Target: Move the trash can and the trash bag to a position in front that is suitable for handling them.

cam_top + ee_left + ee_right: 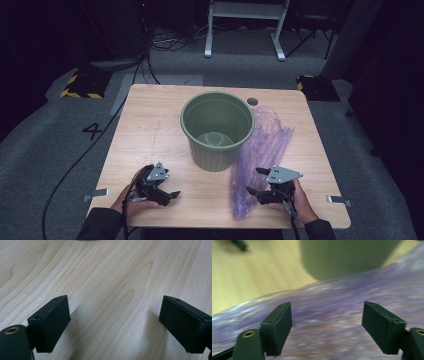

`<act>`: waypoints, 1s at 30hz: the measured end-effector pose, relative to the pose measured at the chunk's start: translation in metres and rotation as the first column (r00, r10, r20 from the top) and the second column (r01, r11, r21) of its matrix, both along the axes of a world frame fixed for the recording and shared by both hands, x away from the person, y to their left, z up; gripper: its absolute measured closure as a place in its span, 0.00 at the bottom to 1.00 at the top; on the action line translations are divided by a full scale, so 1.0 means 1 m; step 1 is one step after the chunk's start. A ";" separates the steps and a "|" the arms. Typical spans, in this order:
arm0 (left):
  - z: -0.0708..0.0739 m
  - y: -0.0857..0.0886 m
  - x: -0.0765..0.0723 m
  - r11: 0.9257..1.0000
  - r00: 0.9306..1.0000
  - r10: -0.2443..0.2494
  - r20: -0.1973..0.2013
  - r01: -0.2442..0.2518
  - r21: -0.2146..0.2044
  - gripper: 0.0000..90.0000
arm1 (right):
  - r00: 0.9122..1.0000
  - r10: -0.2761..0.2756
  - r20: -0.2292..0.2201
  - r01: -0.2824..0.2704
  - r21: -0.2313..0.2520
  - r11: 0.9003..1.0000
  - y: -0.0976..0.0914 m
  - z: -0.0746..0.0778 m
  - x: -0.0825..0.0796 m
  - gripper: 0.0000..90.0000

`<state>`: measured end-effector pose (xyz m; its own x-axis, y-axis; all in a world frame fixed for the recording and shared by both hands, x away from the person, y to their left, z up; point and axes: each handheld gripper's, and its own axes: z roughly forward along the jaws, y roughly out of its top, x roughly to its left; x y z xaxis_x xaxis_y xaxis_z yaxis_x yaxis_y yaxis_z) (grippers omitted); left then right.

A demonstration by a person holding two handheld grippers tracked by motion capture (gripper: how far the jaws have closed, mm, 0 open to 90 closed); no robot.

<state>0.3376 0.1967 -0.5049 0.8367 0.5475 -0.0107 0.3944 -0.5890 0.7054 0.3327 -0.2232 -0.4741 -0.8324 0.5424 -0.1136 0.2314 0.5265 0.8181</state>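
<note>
A green bin (217, 130) stands upright just past the middle of the table (150, 125), open end up. A purple bag (257, 155) lies flat at the bin's 3 o'clock side, touching its wall, and runs from about 1 o'clock of the bin down to the table's near edge at about 5 o'clock. In the high view the right gripper (256, 181) sits at the table's 5 o'clock corner, held by the right hand (300, 200), its jaws pointing toward 9 o'clock over the near end of the bag. Its jaws stand wide apart, released; whether a pad touches the film cannot be told from the high view. In the right gripper view the right gripper (327, 325) looks along its two black jaws at the bag (332, 305), which spreads crinkled and blurred across the gap between them, with nothing clamped; the bin (347, 257) rises at 12 o'clock beyond the film, and bare table (257, 275) shows at 10 o'clock. The left gripper (172, 195) rests at the table's 7 o'clock corner, held by the left hand (131, 204), its jaws pointing toward 3 o'clock, well apart from the bin and the bag. In the left gripper view the left gripper (113, 322) has its jaws spread wide, released, with only wood grain of the table (107, 277) between them. A small dark hole (252, 101) marks the table top at the bin's 1 o'clock, just beside the far end of the bag.
</note>
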 end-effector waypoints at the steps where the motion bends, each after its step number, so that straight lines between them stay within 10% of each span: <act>1: 0.000 0.000 0.000 1.000 1.000 0.000 0.000 0.000 0.000 0.10 | 1.000 -0.020 0.003 0.020 -0.005 1.000 -0.002 0.002 0.004 0.25; 16: 0.001 -0.003 -0.002 1.000 1.000 0.002 -0.002 -0.002 0.008 0.11 | 0.977 -0.137 -0.164 0.131 -0.047 0.990 -0.006 -0.025 0.072 0.22; 30: 0.001 -0.001 0.004 0.999 0.999 -0.048 0.007 0.048 -0.013 0.19 | 0.961 -0.231 -0.155 0.232 -0.013 0.973 -0.017 -0.027 0.084 0.76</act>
